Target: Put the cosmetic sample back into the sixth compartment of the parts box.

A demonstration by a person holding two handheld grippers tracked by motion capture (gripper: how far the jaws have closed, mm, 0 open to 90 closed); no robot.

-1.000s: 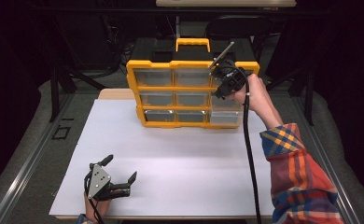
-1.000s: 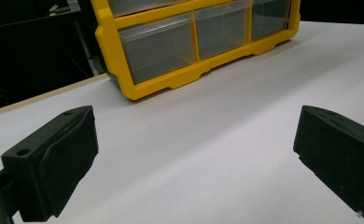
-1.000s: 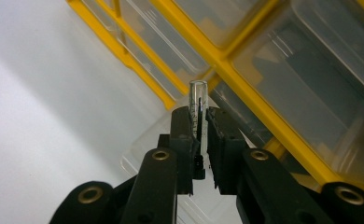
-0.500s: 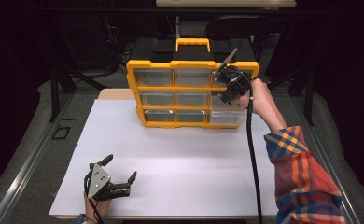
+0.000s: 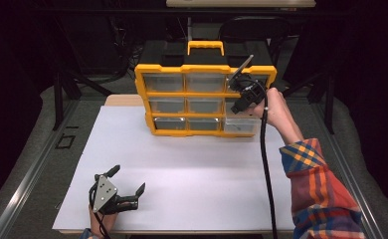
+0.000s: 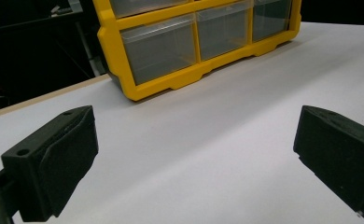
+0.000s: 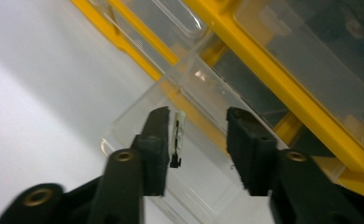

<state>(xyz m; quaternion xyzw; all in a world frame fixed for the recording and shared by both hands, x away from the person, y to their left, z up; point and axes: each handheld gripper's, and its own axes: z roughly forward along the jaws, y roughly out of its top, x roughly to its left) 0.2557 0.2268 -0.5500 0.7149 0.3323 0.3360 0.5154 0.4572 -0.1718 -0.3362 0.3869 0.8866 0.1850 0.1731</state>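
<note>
Dark surroundings are noted on all sides of the white table (image 5: 182, 164); black stands and cabling are seen behind it, and grey floor at either side. A yellow organizer (image 5: 204, 94) with clear drawers and a black top stands upright at the far edge of the sheet.

The bottom right drawer (image 5: 240, 126) is found pulled out from the frame. The right gripper (image 7: 196, 116) is held directly over it, pointing down into the tray. Its jaws have just been opening and are now parted to a moderate gap. A small black-and-white part (image 7: 178, 135) is seen between them, lying against one pad and clear of the other, so it is no longer clamped.

The left gripper (image 5: 129, 179) is rested near the front left corner of the table, jaws spread wide with nothing between them.

The work is judged well advanced: the drawer is opened and release of the part is under way. The part remains to settle in the tray, and the drawer remains to be pushed home.
</note>
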